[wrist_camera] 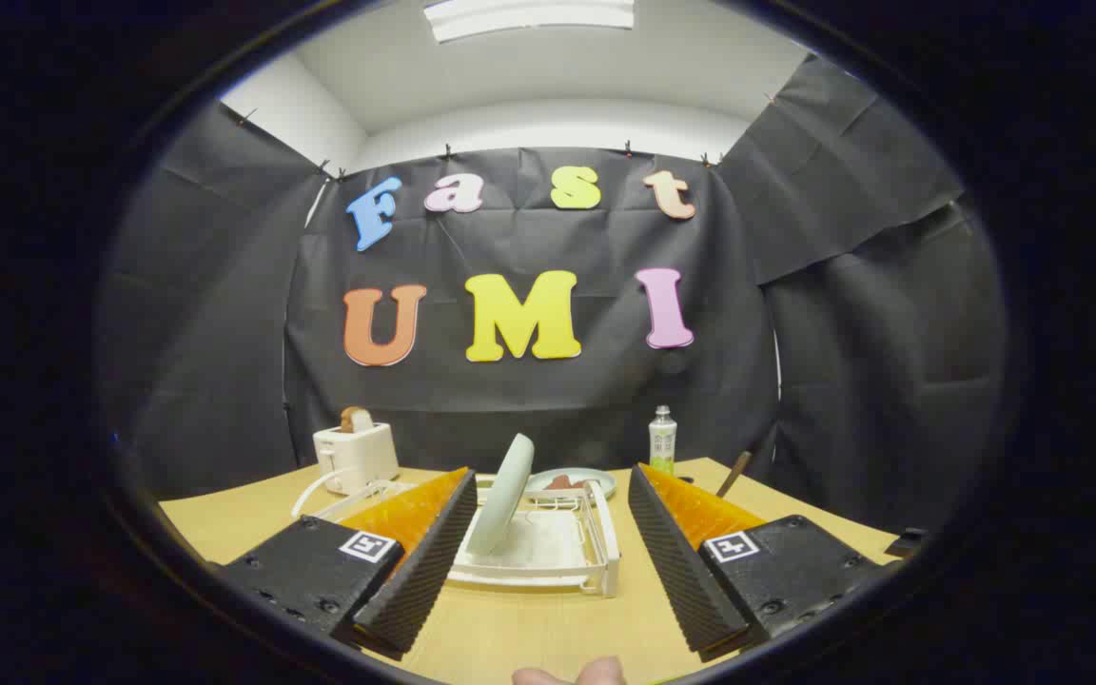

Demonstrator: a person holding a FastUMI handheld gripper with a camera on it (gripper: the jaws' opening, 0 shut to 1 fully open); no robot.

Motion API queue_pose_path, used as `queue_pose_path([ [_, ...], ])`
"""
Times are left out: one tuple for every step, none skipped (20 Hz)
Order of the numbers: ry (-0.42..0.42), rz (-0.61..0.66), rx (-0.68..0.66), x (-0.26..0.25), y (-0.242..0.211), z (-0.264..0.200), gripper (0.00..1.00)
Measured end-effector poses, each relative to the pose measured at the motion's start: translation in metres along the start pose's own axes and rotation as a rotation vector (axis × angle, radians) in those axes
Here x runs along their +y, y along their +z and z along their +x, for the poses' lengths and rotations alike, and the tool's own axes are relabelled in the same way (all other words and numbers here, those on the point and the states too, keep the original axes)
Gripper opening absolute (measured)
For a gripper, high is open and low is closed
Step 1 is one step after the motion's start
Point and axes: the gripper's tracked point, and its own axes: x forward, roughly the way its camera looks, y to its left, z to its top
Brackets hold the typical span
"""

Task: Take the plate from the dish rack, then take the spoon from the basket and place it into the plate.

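A pale green plate (505, 495) stands on edge, leaning a little, in a white dish rack (548, 542) on the wooden table (529, 628). The rack lies just ahead of my gripper (548, 480), between its two fingers. The fingers stand wide apart with nothing held; the plate's rim rises close to the left fingertip (460, 480) without touching it. Behind the rack lies a second flat plate (572, 482) with something reddish on it. I cannot make out the spoon or the basket.
A white toaster (355, 455) with a slice of bread in it stands at the back left, its cord looping toward the rack. A small bottle (662, 440) stands at the back right, a dark stick (733, 473) beside it. A fingertip (572, 674) shows at the near table edge.
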Motion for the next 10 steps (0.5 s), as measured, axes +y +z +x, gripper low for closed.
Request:
queue_pose_path([
  [0.0, 0.003, -0.001, 0.001, -0.001, 0.0, 1.0],
  [0.002, 0.009, 0.001, 0.001, -0.002, 0.0, 1.0],
  [-0.001, 0.012, 0.008, 0.001, -0.004, 0.001, 1.0],
  [-0.008, 0.014, 0.015, -0.001, -0.005, 0.0, 1.0],
  [-0.011, 0.015, 0.021, -0.002, -0.007, 0.002, 1.0],
  [-0.012, 0.018, 0.028, -0.002, -0.009, 0.002, 1.0],
  [-0.013, 0.023, 0.036, -0.002, -0.011, 0.003, 1.0],
  [-0.011, 0.029, 0.041, -0.002, -0.012, 0.003, 1.0],
  [-0.011, 0.035, 0.044, -0.002, -0.013, 0.004, 1.0],
  [-0.01, 0.037, 0.044, -0.002, -0.012, 0.003, 1.0],
])
